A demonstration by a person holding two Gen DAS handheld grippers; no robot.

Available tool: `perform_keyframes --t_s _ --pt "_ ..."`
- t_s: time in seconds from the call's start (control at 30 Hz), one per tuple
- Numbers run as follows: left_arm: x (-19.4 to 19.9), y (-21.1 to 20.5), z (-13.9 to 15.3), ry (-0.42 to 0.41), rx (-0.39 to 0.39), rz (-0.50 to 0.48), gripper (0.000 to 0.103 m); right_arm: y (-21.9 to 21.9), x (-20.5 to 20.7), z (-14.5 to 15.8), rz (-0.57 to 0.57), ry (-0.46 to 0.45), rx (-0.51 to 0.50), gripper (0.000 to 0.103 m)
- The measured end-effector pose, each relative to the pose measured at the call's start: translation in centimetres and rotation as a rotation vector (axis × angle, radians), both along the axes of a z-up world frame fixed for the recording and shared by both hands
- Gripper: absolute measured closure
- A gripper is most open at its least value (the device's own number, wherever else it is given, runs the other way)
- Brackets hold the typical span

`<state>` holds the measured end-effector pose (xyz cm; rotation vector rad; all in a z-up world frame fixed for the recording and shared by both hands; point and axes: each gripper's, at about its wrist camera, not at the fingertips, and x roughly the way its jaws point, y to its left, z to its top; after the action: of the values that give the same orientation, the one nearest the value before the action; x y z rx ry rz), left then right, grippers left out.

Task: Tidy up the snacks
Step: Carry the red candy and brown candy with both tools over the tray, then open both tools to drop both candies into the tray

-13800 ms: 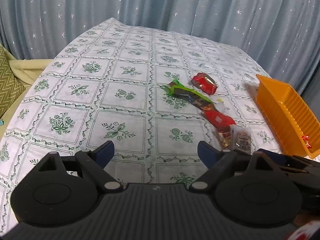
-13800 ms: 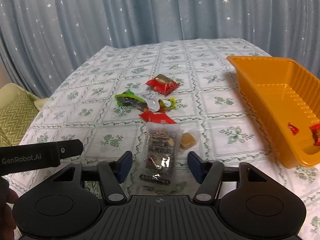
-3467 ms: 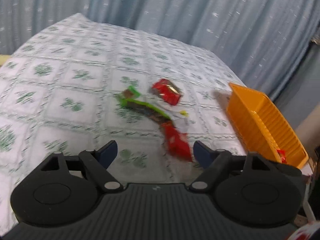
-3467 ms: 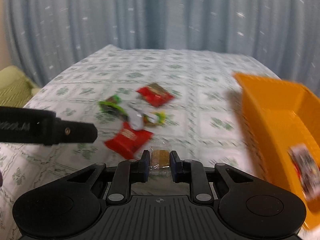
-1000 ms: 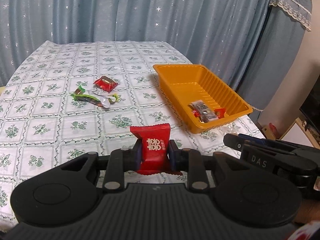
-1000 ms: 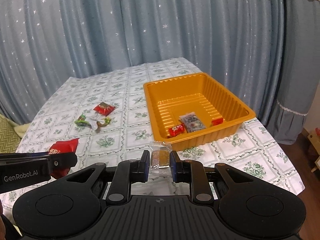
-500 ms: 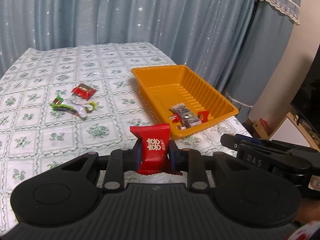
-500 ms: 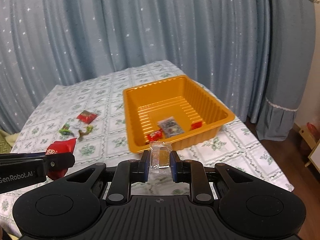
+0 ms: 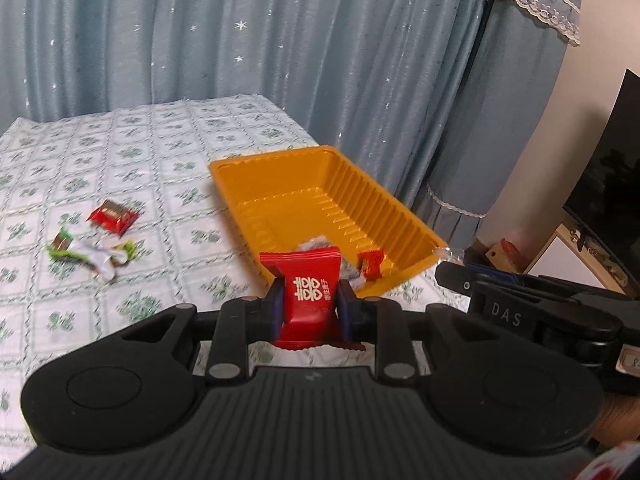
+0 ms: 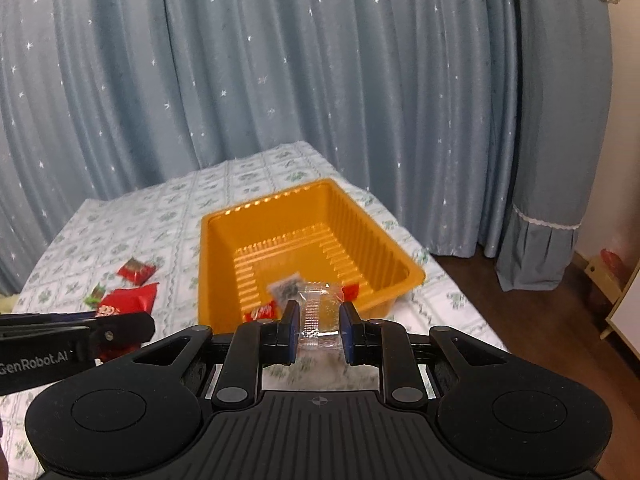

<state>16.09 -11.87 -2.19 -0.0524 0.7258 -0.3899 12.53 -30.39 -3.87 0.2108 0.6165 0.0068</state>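
My left gripper [image 9: 310, 300] is shut on a red snack packet [image 9: 308, 292] with white characters, held above the table before the near end of the orange tray [image 9: 280, 176]. My right gripper [image 10: 319, 322] is shut on a small clear-wrapped snack [image 10: 319, 312], held just before the near rim of the same tray [image 10: 308, 216]. The tray holds a grey packet [image 10: 286, 286] and small red sweets [image 9: 370, 264]. On the tablecloth lie a red packet [image 9: 113, 216] and a green-and-white wrapper cluster [image 9: 92, 254].
The table carries a white floral cloth [image 9: 132, 160] and backs onto blue starred curtains [image 10: 280, 80]. The right gripper's body [image 9: 540, 300] shows at the right of the left view. A dark screen [image 9: 612, 184] and a wooden floor [image 10: 532, 300] lie right of the table.
Both grippers have moved closer to the tray's near end, still holding their snacks. The tray fills more of both views.
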Motion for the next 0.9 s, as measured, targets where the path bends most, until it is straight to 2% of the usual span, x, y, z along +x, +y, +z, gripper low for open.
perform_keyframes --t_s 0.5,0.77,0.87,0.9 --pt "7.1 -3.2 -2.0 0.02 -0.01 -0.04 0.079 -1.9 7.3 -0.2 0.022 -0.011 0.007 0.081" --pt "9.5 -4.3 -3.6 0.02 0.008 -0.061 0.079 -2.8 9.2 -1.4 0.002 0.013 0.006 0.081" --pt "10.1 -4.3 -4.2 0.02 0.007 -0.055 0.077 -3.0 9.5 -1.7 -0.005 0.019 0.006 0.081" --pt "10.3 -4.2 -4.4 0.019 0.009 -0.053 0.072 -3.1 9.6 -1.8 -0.007 0.022 0.006 0.081"
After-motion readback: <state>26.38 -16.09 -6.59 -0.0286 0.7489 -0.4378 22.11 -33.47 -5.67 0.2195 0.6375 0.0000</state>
